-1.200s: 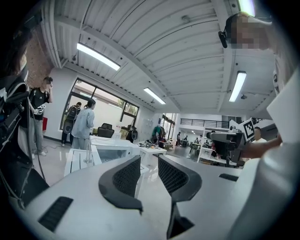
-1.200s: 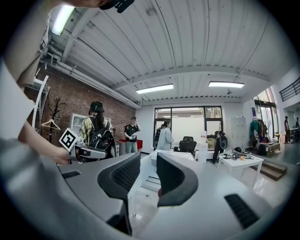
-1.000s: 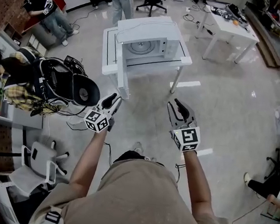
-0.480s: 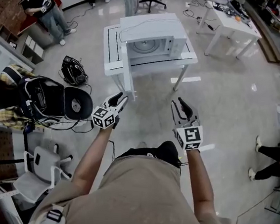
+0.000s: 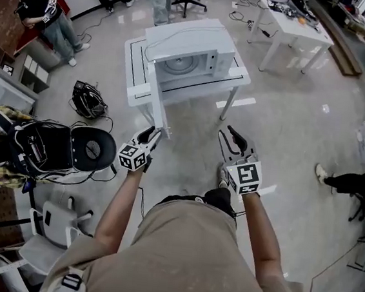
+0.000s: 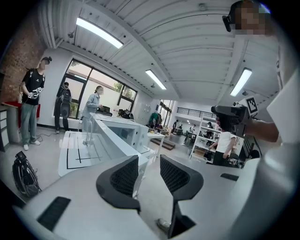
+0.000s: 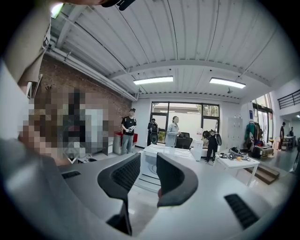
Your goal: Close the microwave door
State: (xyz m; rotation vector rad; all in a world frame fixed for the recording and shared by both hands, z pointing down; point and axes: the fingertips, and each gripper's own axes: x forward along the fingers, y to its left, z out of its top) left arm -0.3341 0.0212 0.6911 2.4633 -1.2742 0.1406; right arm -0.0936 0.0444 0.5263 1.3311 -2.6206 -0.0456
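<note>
Glossy grey floor [image 5: 287, 140] lies below. The left gripper [image 5: 151, 132] has just been parting its jaws, leaving a narrow gap with nothing inside; the right gripper [image 5: 225, 130] is also slack and empty. Both hang short of the table [image 5: 131, 65] (as a second ago). The white microwave [image 5: 190, 46] sits on it, its door [image 5: 152, 74] swung wide.

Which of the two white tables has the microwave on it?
The nearer table, in the middle of the head view, carries the open microwave. The far table, at upper right, holds only small clutter.

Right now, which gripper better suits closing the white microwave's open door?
Likely the left gripper: jaws just opened slightly, empty, in line with the open white door; the right gripper faces the cavity.
</note>
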